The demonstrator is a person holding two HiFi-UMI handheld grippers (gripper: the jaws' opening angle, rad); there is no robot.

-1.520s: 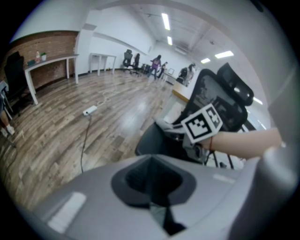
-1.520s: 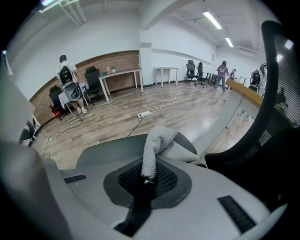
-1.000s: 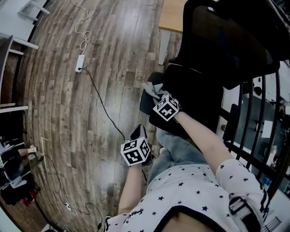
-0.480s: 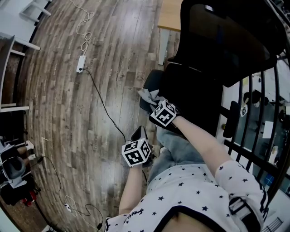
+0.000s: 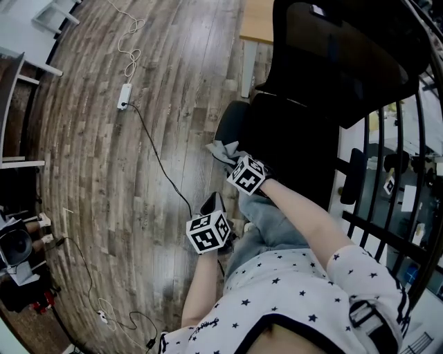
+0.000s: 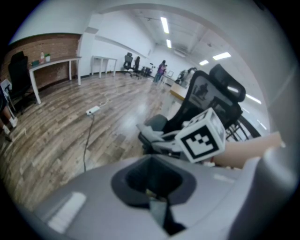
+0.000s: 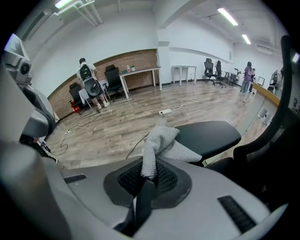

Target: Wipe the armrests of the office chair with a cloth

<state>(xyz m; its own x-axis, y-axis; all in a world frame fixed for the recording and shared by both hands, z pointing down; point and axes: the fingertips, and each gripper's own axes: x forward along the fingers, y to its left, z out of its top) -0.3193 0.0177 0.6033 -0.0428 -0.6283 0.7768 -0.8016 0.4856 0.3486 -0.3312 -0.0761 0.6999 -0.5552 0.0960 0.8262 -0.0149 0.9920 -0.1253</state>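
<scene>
The black office chair (image 5: 332,62) fills the upper right of the head view, its left armrest (image 5: 232,123) jutting over the wooden floor. My right gripper (image 5: 232,157) is shut on a grey cloth (image 5: 221,148) at the near end of that armrest. In the right gripper view the cloth (image 7: 158,143) bunches up out of the right gripper (image 7: 149,180), with the armrest pad (image 7: 208,135) just beyond it. My left gripper (image 5: 212,204) hangs lower, over the floor, apart from the chair. In its own view the left gripper (image 6: 157,206) is shut on nothing.
A white power strip (image 5: 123,95) and its black cable (image 5: 159,162) lie on the floor to the left. A wooden desk (image 5: 259,21) stands behind the chair. A black metal rack (image 5: 387,180) lines the right side. More cables (image 5: 90,276) trail at lower left.
My right gripper has slid down and left with the cloth, toward the near end of the armrest. The left gripper has stayed in place.
</scene>
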